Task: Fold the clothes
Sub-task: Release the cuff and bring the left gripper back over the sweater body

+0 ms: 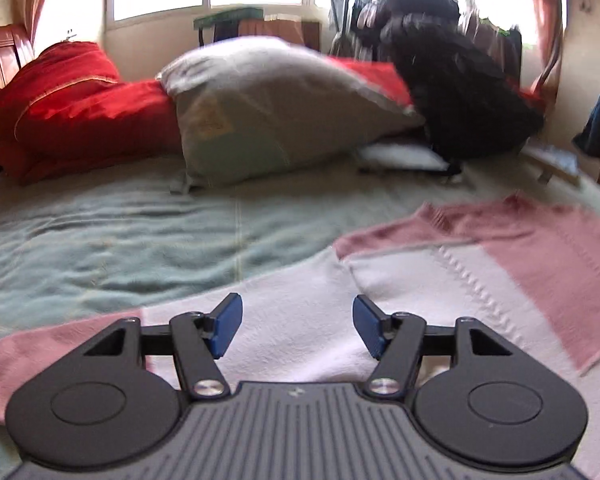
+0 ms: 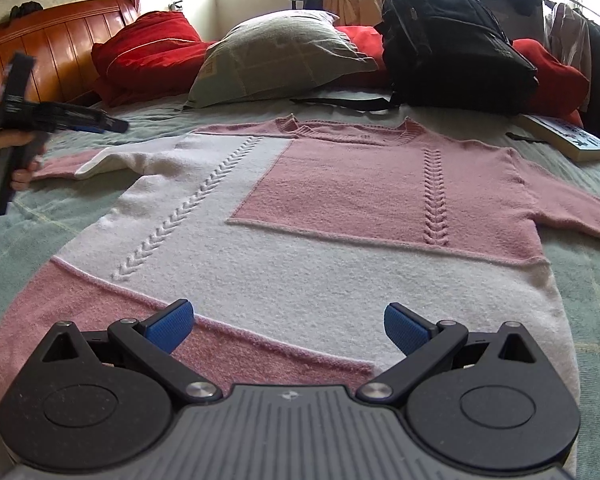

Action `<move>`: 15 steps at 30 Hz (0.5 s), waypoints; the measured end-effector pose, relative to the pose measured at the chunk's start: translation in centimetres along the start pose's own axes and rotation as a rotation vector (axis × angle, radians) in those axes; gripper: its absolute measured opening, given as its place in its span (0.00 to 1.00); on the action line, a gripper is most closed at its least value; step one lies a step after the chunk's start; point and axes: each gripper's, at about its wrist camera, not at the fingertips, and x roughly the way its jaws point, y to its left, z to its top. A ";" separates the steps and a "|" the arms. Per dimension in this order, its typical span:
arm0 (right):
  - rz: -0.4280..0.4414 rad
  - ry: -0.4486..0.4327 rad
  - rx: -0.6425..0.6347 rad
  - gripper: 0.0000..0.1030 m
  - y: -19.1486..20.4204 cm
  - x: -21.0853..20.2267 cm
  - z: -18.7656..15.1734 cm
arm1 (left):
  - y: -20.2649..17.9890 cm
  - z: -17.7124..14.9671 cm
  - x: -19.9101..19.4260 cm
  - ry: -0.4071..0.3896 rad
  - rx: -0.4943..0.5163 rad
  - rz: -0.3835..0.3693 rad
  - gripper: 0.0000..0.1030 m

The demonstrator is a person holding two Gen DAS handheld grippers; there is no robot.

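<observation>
The pink and white knitted sweater (image 2: 300,216) lies flat on the green bed blanket (image 2: 60,216), easy to fold, while the left gripper (image 1: 298,326) and the right gripper (image 2: 288,328) hover above it, jaws wide and holding nothing.

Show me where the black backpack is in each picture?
Left wrist view: the black backpack is upper right, blurred, behind the sweater.
Right wrist view: the backpack is upper right, sharp.
Shared landmark: the grey pillow lies just to its left.
</observation>
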 end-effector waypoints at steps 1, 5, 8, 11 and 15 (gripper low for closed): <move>-0.002 0.000 0.003 1.00 -0.2 0.0 -0.1 | 0.0 -0.5 0.7 0.025 -0.006 0.004 0.61; -0.005 0.004 0.026 1.00 -1.0 0.0 -0.5 | 0.1 -3.7 2.0 0.057 0.058 0.026 0.70; -0.005 0.014 0.051 1.00 -1.7 0.5 -0.7 | 0.6 -5.1 0.8 0.010 0.118 0.043 0.76; 0.006 0.011 0.068 1.00 -1.9 0.6 -0.8 | 1.6 -3.4 0.0 0.042 0.034 0.040 0.76; 0.013 0.002 0.065 1.00 -1.8 0.3 -0.8 | -0.7 -0.8 -0.7 -0.005 0.042 -0.003 0.77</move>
